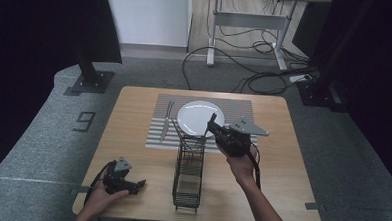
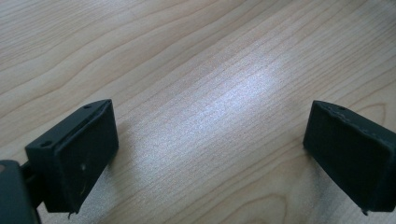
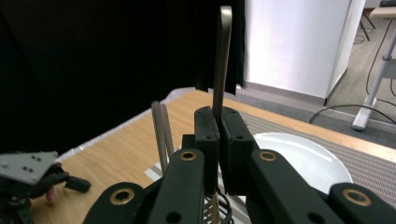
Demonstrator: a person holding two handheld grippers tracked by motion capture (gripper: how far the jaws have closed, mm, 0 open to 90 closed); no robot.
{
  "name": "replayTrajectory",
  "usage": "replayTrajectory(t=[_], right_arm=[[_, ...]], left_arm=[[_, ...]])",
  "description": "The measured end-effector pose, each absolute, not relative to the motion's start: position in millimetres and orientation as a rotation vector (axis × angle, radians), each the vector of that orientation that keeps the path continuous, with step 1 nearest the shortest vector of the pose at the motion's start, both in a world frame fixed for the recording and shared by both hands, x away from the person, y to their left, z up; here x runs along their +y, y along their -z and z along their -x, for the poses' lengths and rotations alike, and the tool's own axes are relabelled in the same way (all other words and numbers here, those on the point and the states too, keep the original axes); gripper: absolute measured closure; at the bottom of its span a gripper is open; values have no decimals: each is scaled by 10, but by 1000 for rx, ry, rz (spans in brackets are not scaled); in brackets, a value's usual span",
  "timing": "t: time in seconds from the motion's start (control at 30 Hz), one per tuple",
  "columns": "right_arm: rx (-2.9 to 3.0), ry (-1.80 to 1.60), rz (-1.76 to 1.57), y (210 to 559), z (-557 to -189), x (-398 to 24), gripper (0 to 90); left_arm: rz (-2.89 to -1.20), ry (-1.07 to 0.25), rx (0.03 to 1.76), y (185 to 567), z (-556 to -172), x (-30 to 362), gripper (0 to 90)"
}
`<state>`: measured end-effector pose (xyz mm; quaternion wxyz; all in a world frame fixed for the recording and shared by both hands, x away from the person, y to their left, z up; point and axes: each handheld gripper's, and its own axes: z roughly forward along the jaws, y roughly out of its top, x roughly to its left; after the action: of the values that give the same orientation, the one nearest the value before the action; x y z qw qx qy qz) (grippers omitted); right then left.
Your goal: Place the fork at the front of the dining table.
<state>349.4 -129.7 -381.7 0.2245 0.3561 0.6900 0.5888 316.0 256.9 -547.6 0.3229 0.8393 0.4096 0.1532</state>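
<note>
From above, the right gripper [image 1: 214, 122] hangs over the far end of a black wire caddy [image 1: 188, 171] at the table's [image 1: 132, 153] centre, but what it grips is too small to read there. The right gripper view settles it: the jaws are pressed together on a flat metal utensil handle [image 3: 222, 60] that rises straight toward 12 o'clock, its lower end dropping behind the jaws into the wire caddy [image 3: 224, 205]. Two more handles [image 3: 161, 133] lean at 10 o'clock of the jaws, and the white plate [image 3: 303, 158] lies at 3 o'clock on the striped placemat [image 3: 369, 168].

The left gripper [image 1: 130, 185] rests low on the table at 7 o'clock in the high view. Its own view shows both jaws spread wide over bare wood [image 2: 205, 93], holding nothing.

On the placemat [image 1: 158, 131], cutlery [image 1: 166, 120] lies at 9 o'clock of the plate [image 1: 196, 115]; the caddy partly hides the mat's near edge
</note>
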Motion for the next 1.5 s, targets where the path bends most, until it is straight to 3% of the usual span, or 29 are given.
replayTrajectory(t=[0.27, 1.5], right_arm=[[1845, -1634, -984, 3692, -3438, -1479, 864], [1783, -1607, -1130, 3924, -3551, -1906, 864]], left_arm=[[-2202, -402, 1076, 5476, -3160, 2568, 29], [-2202, -404, 1076, 5477, -3159, 2568, 29]])
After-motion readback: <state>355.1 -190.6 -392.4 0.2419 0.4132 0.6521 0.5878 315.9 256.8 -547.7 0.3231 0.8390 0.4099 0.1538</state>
